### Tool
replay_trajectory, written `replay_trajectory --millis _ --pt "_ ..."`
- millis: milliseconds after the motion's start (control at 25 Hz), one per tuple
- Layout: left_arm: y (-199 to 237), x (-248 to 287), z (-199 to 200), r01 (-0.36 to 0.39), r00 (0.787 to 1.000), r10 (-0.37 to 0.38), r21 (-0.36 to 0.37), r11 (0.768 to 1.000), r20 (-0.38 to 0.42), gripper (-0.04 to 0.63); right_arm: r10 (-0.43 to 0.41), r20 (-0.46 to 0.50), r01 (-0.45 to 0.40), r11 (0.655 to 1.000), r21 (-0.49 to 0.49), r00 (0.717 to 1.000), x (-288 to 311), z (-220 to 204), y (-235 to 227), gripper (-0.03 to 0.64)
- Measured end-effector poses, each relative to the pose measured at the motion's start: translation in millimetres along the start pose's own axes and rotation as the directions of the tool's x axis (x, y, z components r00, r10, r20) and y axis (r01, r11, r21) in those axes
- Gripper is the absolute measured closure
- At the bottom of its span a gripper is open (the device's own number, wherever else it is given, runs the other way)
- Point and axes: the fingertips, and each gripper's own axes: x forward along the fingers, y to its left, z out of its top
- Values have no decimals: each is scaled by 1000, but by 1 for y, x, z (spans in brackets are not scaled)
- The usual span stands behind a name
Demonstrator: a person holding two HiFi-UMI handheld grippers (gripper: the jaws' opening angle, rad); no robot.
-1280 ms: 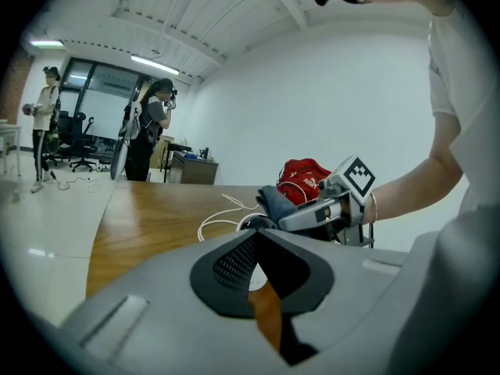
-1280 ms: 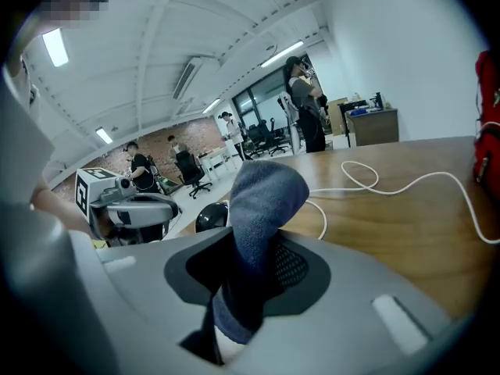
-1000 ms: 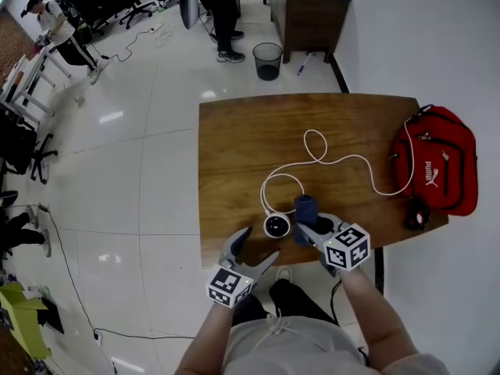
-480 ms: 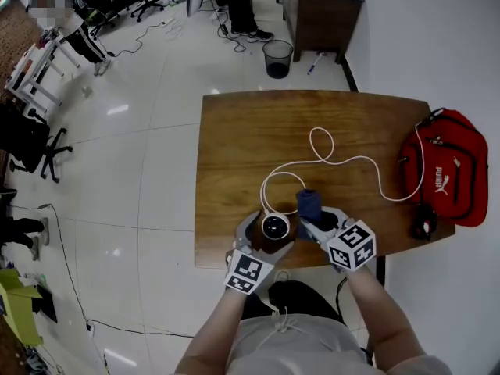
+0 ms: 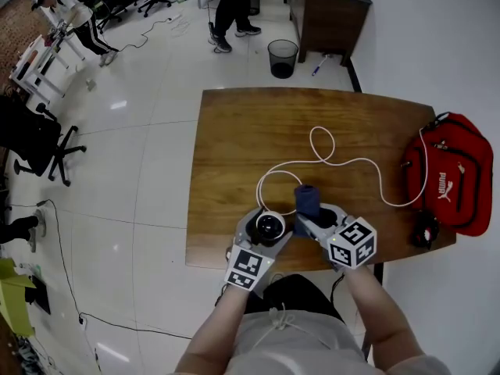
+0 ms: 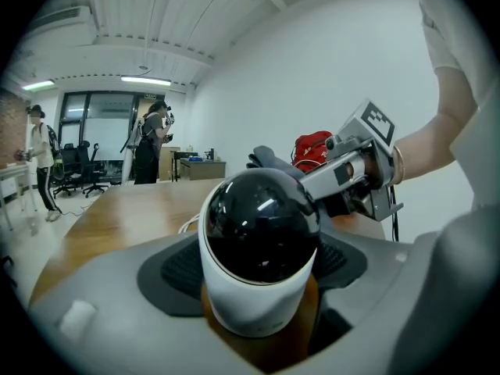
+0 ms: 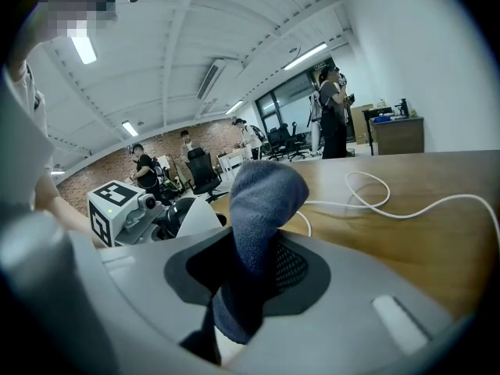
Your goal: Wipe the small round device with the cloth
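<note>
Dome camera (image 6: 260, 241) at wooden table's (image 5: 250, 139) near edge, grasped by left gripper (image 5: 266, 229), whose jaws have just been closing on it; right gripper (image 5: 312, 222) clenches blue cloth (image 5: 306, 198) just right of it.

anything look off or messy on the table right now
Nothing is spilled or broken. Two small things stand out: the red backpack seems to overhang the right edge of the table, and the white cable sprawls in loose loops across the top, where it could snag.
</note>
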Motion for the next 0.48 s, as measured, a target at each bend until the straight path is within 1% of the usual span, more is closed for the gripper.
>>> replay_trajectory --millis 80,160,240,360,480 --pt "1 1 -1 6 1000 -6 -13 1000 -24 212 -2 -4 2 1000 4 1000 -2 1 -3 506" --pt "1 2 3 25 999 -27 -61 998 -39 215 -10 -16 10 1000 4 1000 -5 1 -7 506" --pt "1 -1 19 42 999 -43 -103 994 -11 216 -20 -41 21 1000 7 999 -11 -1 -10 506" --pt "6 -15 62 34 999 -30 -98 995 45 216 -25 -91 27 999 20 996 -16 -7 -5 506" --pt "8 -29 101 34 997 -28 -82 996 77 216 -9 -129 13 1000 28 992 -14 -11 10 506"
